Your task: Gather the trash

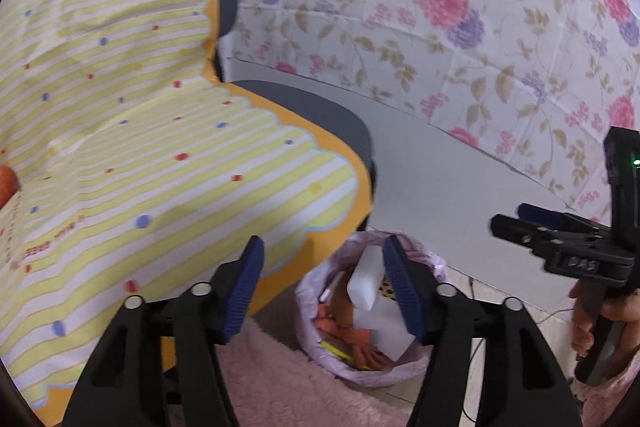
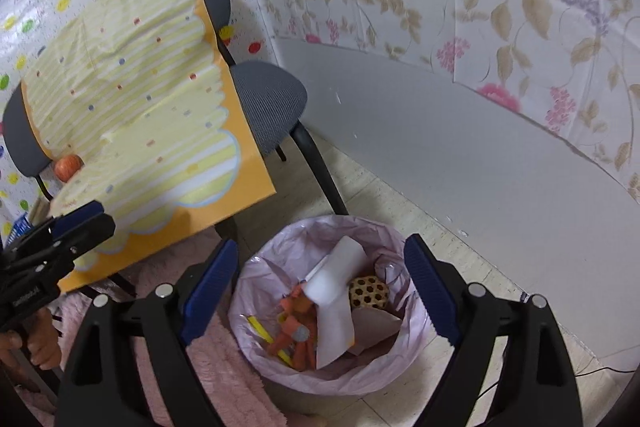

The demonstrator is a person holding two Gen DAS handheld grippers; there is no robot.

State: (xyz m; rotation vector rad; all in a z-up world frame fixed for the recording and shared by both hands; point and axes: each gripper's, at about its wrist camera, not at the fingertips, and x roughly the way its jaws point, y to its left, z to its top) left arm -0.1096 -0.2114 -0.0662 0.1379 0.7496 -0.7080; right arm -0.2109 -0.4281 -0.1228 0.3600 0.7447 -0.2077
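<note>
The orange ball (image 1: 7,187) is cut off by the left edge of the left wrist view, so only a slice shows. The striped cloth (image 2: 136,115) covers most of the grey chair (image 2: 264,103); only its seat edge, back edge and some legs peek out. In the lined trash bin (image 2: 384,239), the white foam block (image 2: 336,279) and paper sheets (image 2: 340,331) hide what lies underneath. The small print on the cloth's near edge is too blurry to read. A blue thing (image 2: 20,227) at the left edge of the right wrist view is too cut off to name.
</note>
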